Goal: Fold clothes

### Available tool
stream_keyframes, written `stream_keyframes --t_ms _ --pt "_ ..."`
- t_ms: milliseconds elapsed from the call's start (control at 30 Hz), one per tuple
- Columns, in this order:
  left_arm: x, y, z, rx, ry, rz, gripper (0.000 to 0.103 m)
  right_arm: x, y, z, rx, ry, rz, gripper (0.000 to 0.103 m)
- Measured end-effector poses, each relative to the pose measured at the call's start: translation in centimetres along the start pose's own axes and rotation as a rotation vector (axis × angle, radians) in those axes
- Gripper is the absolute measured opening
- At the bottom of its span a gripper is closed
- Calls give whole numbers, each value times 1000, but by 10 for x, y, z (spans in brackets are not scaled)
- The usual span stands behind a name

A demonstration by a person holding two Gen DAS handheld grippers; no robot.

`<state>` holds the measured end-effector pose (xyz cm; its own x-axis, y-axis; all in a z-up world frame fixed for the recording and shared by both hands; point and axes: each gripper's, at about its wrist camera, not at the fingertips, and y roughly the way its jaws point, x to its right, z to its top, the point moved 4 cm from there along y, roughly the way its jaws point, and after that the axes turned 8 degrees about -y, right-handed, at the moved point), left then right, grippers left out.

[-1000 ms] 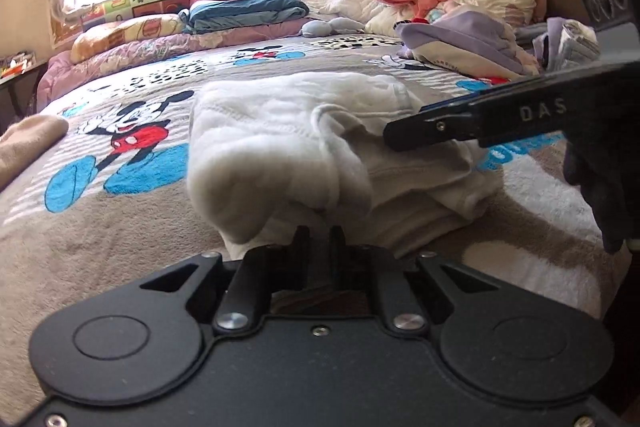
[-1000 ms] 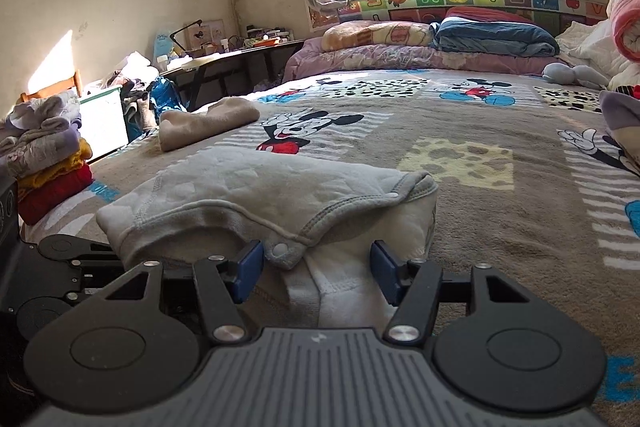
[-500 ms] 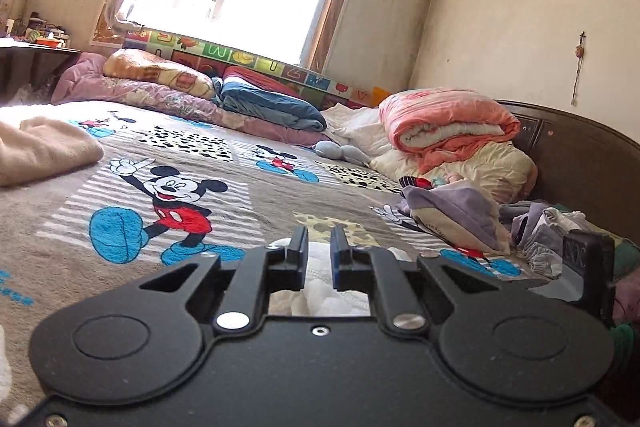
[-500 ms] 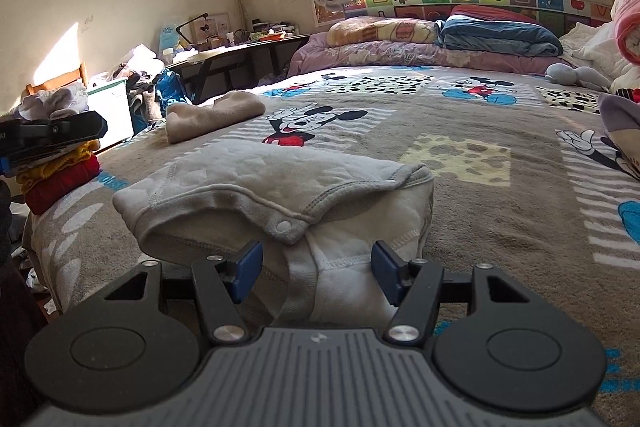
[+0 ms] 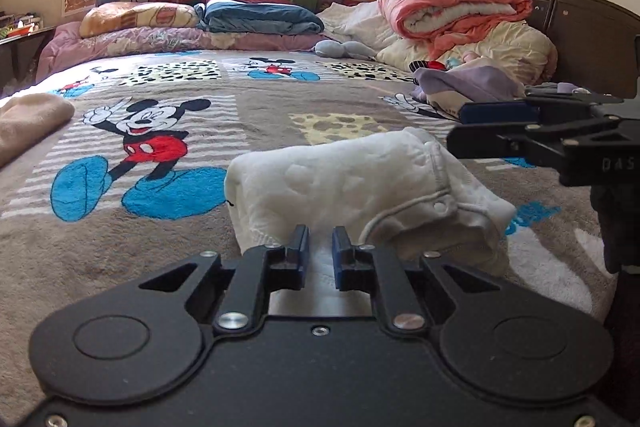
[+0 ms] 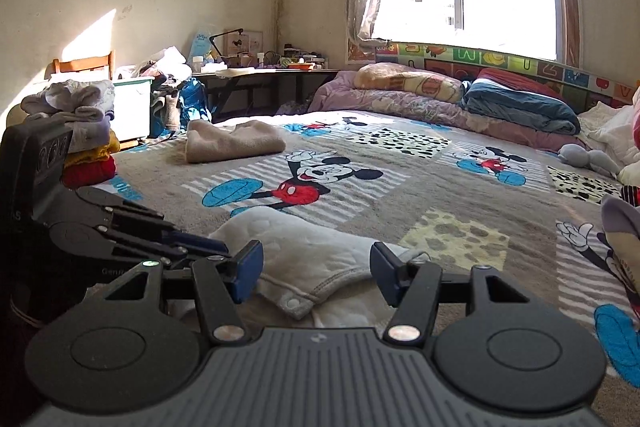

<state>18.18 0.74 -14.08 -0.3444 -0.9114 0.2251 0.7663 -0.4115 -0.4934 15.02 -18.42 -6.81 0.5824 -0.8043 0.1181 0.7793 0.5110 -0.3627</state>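
Observation:
A folded white garment (image 5: 352, 183) with a snap collar lies on the Mickey Mouse blanket (image 5: 152, 143) at the bed's near edge. It also shows in the right wrist view (image 6: 316, 259). My left gripper (image 5: 320, 251) sits just in front of it, jaws nearly closed with a narrow gap, holding nothing. My right gripper (image 6: 316, 267) is open wide just above the garment's near side, empty. It shows from the side in the left wrist view (image 5: 520, 135). The left gripper appears at the left of the right wrist view (image 6: 192, 245).
A folded beige towel (image 6: 234, 145) lies at the bed's left edge. A stack of folded clothes (image 6: 86, 143) stands beyond it. Pillows and blue bedding (image 5: 256, 17) line the far side, a pink quilt (image 5: 452, 7) and a purple garment (image 5: 468, 87) at the right.
The left gripper swung up off the garment and came back down in front of it, jaws slightly parted. The right gripper lifted and pulled back a little, still open.

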Motion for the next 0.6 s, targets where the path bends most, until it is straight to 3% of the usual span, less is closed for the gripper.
stream_keyframes --t_ms 67,167,233,300,433,600 --pt "0 4 -5 -22 4 -2 9 5 20 0 -19 -1 -7 58" --pt "4 6 -5 -37 35 -22 14 2 53 -28 -139 -21 14 60" --pt "2 -1 0 -31 9 -72 18 -3 58 -33 -174 -43 15 62" --pt "-1 -11 12 48 -33 -103 18 -7 48 -30 -154 -53 22 62" --pt "-12 -14 40 198 -113 -93 18 -1 32 -23 -89 -31 44 61" --pt "-16 12 53 192 -79 -33 19 21 31 -15 -13 59 10 59"
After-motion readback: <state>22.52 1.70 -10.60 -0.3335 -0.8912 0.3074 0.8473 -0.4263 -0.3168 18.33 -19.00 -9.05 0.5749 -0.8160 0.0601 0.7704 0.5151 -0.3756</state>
